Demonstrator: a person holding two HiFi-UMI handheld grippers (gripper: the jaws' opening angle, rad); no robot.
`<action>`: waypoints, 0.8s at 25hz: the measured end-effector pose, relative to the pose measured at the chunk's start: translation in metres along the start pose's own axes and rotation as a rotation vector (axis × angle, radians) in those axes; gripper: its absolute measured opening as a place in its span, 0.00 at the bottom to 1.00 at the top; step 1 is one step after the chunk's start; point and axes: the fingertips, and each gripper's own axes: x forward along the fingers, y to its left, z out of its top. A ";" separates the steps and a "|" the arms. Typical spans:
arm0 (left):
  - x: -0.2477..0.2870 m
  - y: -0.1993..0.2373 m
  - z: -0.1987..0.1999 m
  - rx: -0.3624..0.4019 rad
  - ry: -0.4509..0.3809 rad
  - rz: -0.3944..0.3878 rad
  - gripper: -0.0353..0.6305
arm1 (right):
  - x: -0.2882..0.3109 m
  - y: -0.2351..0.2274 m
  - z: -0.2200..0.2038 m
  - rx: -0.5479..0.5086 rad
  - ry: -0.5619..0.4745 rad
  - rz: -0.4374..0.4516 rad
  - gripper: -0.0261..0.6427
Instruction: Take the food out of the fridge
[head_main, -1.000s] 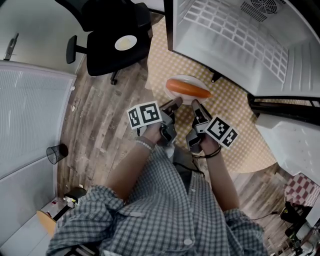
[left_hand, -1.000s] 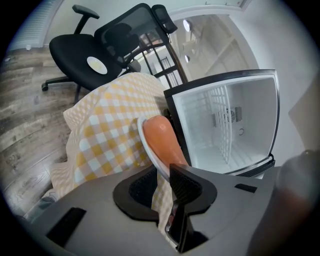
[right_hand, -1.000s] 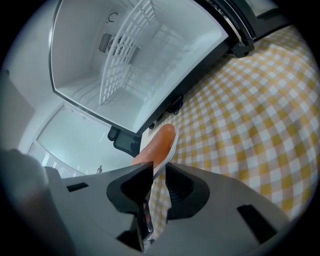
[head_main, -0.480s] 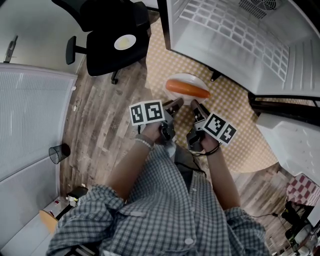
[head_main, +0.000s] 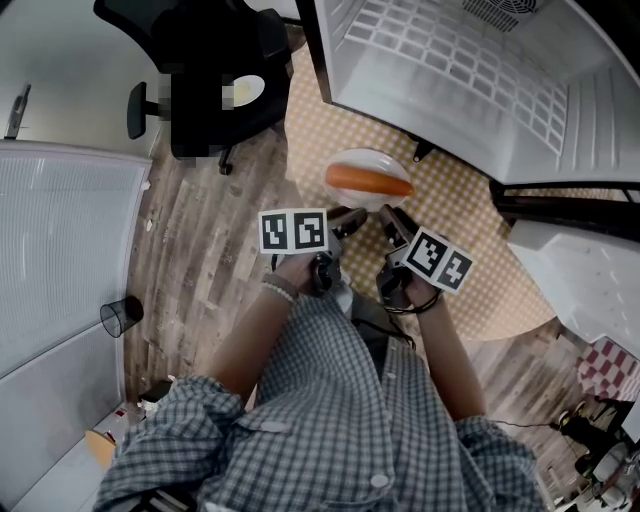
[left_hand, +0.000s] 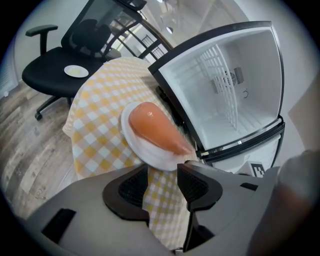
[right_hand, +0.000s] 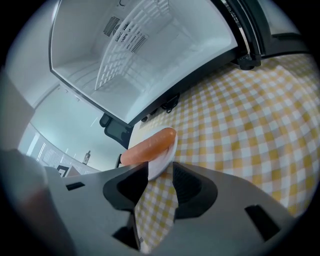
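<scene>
Sausage (head_main: 368, 181) lying on a plate (head_main: 365, 156) on the checked tabletop (head_main: 470, 250), outside the open fridge (head_main: 460, 70), which is at the plate's 1 o'clock. Left claw (head_main: 355, 218) and right claw (head_main: 393, 218), at the plate's 6 o'clock, are both released. Their jaws have just been opening and grip nothing, with the plate rim just at their tips.

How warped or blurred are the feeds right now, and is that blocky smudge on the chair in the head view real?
Head view: sharp, evenly lit; the blocky patch over the chair is masking, not an object. Left gripper view: fisheye, dark corners, fridge edges bowed, sausage slightly soft. Right gripper view: same fisheye bowing, checked cloth crisp.
</scene>
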 end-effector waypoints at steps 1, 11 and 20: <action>-0.002 0.000 -0.003 0.002 0.006 -0.001 0.32 | -0.003 -0.002 0.002 -0.003 -0.008 -0.005 0.22; -0.023 -0.032 0.009 0.253 -0.017 0.028 0.19 | -0.047 0.008 0.035 -0.213 -0.098 -0.040 0.09; -0.039 -0.093 0.051 0.539 -0.144 -0.004 0.06 | -0.092 0.043 0.072 -0.393 -0.266 -0.057 0.06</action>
